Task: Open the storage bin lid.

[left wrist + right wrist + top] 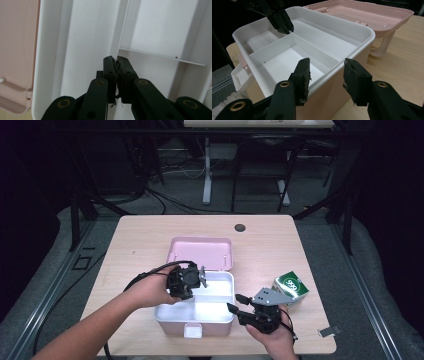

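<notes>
The open box [200,317] stands on the worktop [150,235]; right of the box lies a small carton [290,289], the left tongs [192,292] are inside the box.

boxes: 1 pink storage box [200,251] | cartons: 1 green carton [290,288] | grippers: 2

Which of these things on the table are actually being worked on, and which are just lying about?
In use:
pink box
white tray
left tool
right tool

Lying about:
green carton
small clip
</notes>
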Demonstrator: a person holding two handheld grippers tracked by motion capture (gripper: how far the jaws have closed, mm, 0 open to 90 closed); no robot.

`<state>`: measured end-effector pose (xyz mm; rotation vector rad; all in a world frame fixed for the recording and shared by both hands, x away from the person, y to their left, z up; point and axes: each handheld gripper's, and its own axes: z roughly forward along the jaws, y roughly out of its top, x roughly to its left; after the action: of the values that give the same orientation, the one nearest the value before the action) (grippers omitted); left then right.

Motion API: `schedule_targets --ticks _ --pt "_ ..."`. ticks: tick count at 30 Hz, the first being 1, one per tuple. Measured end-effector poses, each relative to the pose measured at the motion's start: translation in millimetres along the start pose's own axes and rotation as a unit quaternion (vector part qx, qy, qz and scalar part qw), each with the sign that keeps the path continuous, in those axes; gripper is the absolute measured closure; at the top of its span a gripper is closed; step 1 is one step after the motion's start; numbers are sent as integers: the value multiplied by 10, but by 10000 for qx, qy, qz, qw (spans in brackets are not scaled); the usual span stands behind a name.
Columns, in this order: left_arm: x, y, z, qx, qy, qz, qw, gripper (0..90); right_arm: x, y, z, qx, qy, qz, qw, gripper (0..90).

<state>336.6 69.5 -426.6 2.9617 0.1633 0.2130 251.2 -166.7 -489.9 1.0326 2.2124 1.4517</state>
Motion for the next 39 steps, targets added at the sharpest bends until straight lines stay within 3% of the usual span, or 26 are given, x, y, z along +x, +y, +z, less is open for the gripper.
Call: schedule_targets --ticks 7,24,39 --pt "-16 8 -4 15 -61 37 10000 871 -10 -4 0 -10 7 11 10000 561" --pt "-50 181 97 498 -1 348 9982 862 -19 -2 -17 -39 27 34 10000 561" --pt "-79 254 176 689 30 479 9965 856 -32 -6 -25 -99 22 81 9999 561"
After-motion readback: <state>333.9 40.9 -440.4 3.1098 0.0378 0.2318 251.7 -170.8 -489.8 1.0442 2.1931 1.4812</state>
